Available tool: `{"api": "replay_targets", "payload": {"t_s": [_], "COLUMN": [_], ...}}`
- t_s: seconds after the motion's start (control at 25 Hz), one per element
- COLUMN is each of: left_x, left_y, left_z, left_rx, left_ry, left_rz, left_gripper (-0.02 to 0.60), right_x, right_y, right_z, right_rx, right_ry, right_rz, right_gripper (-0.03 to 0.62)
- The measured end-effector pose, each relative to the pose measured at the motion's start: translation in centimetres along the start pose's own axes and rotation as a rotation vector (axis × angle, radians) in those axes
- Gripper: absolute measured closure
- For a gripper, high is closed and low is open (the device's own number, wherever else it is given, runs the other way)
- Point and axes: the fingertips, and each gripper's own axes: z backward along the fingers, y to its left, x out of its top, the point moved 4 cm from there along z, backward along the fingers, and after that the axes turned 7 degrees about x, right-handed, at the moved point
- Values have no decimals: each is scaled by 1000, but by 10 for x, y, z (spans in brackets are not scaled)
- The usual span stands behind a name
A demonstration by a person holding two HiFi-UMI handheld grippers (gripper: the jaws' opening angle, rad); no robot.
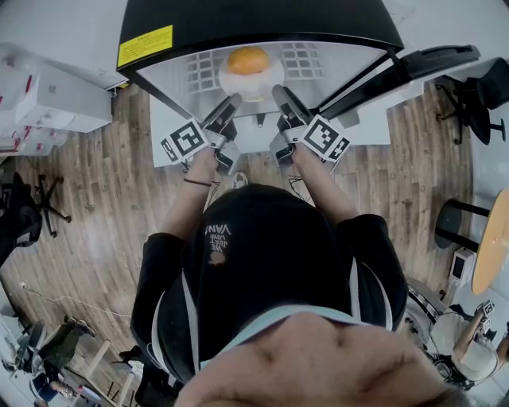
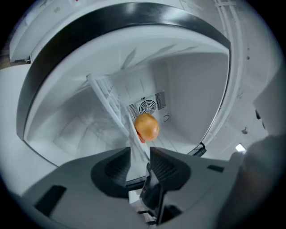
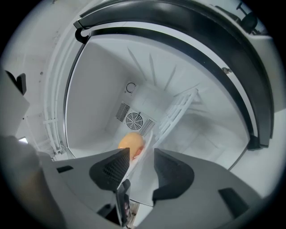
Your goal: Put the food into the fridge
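Food delivered. The round orange food [image 1: 248,60] sits on a white plate [image 1: 238,89], which rests on the wire shelf [image 1: 306,60] inside the open fridge [image 1: 262,24], at the upper centre of the head view. The left gripper [image 1: 229,105] and right gripper [image 1: 281,95] have their fingers apart, with the plate rim between them. What apparently remains is to withdraw both grippers and shut the fridge.

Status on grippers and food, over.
Right gripper open astride plate rim. Left gripper around rim too, grip unclear. Orange food on plate, inside fridge. Nothing blocking.

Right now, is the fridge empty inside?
No, a round orange food item sits on a white plate inside the fridge.
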Motion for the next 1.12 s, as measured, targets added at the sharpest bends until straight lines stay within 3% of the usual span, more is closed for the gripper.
{"api": "replay_targets", "payload": {"t_s": [0.32,0.56,0.92,1.12], "left_x": [-4,-10,-15,-16], "left_y": [-1,-7,-13,-15], "left_z": [13,19,19,14], "left_rx": [114,149,192,214], "left_ry": [-49,-57,-35,-13], "left_rz": [-238,-383,-595,-687], "left_gripper": [468,468,468,468], "right_x": [-5,-8,-15,-20], "right_y": [6,11,23,23], "right_z": [9,12,15,11], "right_rx": [20,18,4,-17], "right_ry": [38,75,148,200], "right_rz": [94,218,544,639], "right_gripper": [434,439,502,500]}}
